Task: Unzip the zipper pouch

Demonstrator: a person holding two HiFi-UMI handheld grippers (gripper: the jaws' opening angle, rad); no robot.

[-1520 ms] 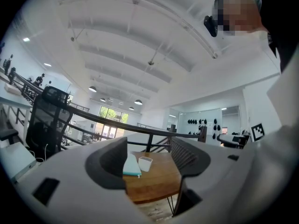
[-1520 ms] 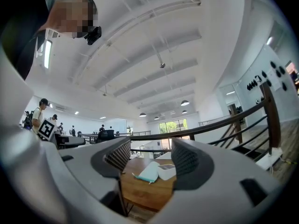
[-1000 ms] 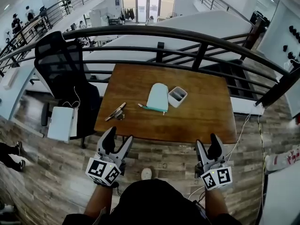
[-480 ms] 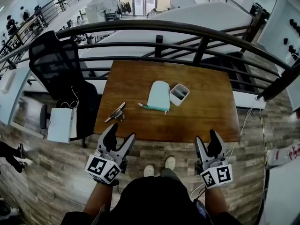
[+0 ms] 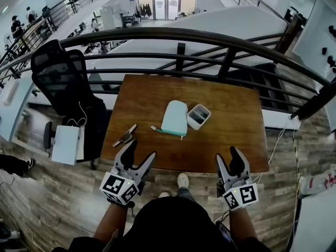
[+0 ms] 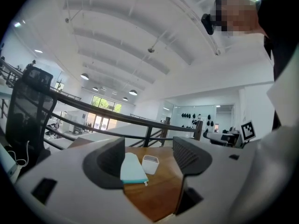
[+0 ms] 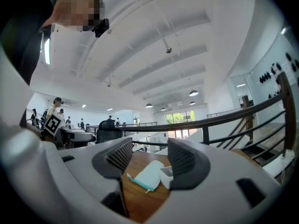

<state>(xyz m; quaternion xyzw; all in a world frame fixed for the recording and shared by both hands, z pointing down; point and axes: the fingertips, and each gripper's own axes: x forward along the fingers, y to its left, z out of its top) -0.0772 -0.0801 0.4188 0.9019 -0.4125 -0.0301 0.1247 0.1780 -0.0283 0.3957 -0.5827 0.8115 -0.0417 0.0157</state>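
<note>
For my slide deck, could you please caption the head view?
A mint zipper pouch lies beside a white box on a wooden table by a railing.

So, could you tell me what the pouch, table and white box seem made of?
Zipper pouch: likely soft fabric, matte mint, rounded outline.
Table: wood or veneer, visible brown grain.
White box: probably plastic, smooth thin walls.
</note>
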